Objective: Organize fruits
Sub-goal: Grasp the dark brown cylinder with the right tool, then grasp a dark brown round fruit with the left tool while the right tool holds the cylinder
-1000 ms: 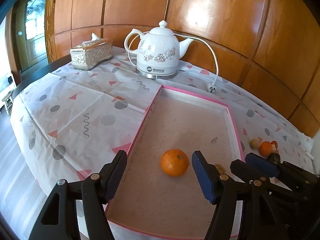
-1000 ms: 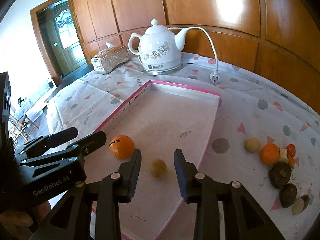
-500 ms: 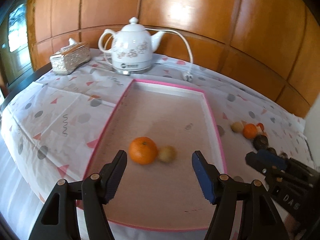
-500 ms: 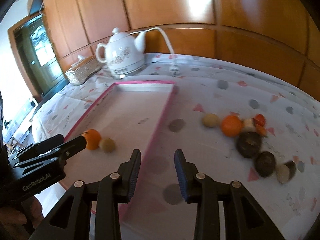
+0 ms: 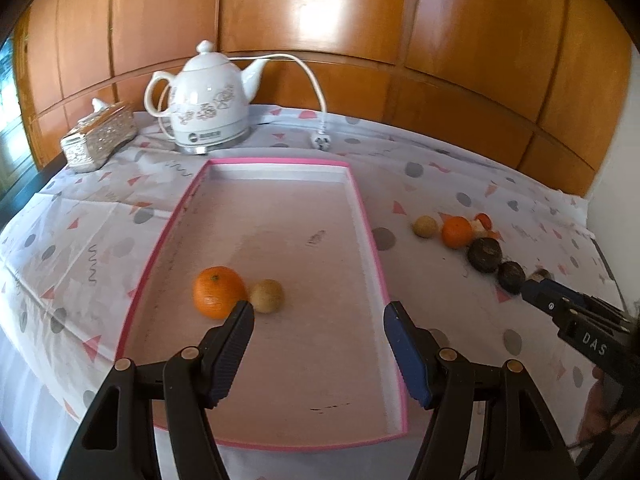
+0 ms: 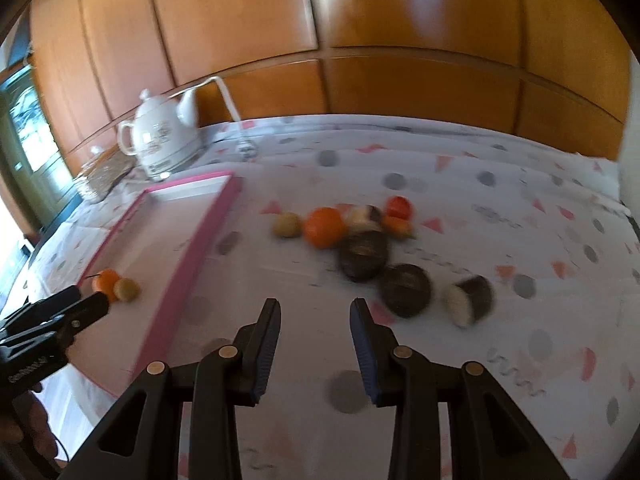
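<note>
Pink tray [image 5: 362, 216] holds one orange [image 5: 218, 291] touching a small tan fruit [image 5: 267, 295]; left gripper [image 5: 318, 346] hangs over the tray, jaws apart, empty. Step in hand looks like fetching the next piece: right gripper [image 6: 314, 344], jaws apart with nothing between, faces the loose fruit pile [image 6: 362, 254] on the cloth at its 12 o'clock. Next move likely needs wider jaws and centring on one piece, perhaps the nearest dark fruit [image 6: 406, 290].
</note>
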Demonstrator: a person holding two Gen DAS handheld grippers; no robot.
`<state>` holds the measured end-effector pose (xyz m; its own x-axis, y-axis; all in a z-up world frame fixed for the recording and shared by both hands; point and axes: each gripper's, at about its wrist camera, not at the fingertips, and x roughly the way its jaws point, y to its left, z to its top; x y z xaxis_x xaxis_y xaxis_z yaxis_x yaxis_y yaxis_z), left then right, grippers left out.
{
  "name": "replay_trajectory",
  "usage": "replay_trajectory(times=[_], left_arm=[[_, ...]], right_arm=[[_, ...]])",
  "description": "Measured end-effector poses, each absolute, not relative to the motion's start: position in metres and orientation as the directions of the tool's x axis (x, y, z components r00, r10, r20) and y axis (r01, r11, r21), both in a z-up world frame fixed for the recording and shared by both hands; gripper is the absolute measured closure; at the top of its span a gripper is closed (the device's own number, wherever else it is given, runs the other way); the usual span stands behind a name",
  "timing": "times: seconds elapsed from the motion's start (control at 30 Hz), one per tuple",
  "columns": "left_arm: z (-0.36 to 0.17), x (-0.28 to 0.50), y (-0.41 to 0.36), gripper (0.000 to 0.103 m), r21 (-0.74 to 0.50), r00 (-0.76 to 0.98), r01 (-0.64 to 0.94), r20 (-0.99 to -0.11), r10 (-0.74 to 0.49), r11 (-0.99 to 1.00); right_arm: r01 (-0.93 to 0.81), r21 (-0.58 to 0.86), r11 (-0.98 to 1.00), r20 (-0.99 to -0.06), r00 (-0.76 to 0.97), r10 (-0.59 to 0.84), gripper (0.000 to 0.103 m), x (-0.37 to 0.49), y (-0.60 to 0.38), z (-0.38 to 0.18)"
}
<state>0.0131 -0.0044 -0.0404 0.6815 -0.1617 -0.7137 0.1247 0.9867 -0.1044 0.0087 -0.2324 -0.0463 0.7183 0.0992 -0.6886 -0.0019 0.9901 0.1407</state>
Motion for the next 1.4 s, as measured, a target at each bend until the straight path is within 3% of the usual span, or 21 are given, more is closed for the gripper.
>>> replay_trajectory(times=[0.2,0.33,0.87,0.97,1.03,1.07,1.4], left_arm=[[-0.041,0.014,-0.022,0.035,-0.104,0.662,0.189,-0.721,-0.205,0.976],[-0.042,0.015,-0.033,0.035,-0.117,0.642,0.231,-0.727,-0.242,0.966],[-0.049,0.020,-0.074,0.035,-0.156,0.563,0.378,-0.744,-0.360,0.913],[-0.048,0.022,-0.086,0.035,-0.158,0.554,0.398,-0.744,-0.374,0.904],[-0.049,0.025,-0.093,0.035,-0.162,0.546,0.407,-0.745,-0.382,0.899],[-0.049,0.027,-0.096,0.035,-0.168,0.540,0.412,-0.747,-0.388,0.896],[-0.055,0.043,-0.146,0.040,-0.206,0.474,0.468,-0.762,-0.441,0.859]], right_arm=[[0.090,0.130,0.987,-0.698,0.716,0.026,0.060,0.000,-0.265,-0.052],[0.158,0.126,0.979,-0.697,0.716,-0.026,0.046,-0.004,-0.289,-0.054],[0.160,0.037,0.986,-0.726,0.682,-0.083,0.046,0.024,-0.317,-0.079],[0.145,0.005,0.989,-0.730,0.677,-0.096,0.053,0.031,-0.318,-0.083],[0.139,-0.007,0.990,-0.731,0.675,-0.099,0.070,0.033,-0.318,-0.086],[0.135,-0.005,0.991,-0.732,0.675,-0.096,0.073,0.033,-0.318,-0.086],[0.140,0.028,0.990,-0.730,0.679,-0.076,0.074,0.025,-0.328,-0.086]])
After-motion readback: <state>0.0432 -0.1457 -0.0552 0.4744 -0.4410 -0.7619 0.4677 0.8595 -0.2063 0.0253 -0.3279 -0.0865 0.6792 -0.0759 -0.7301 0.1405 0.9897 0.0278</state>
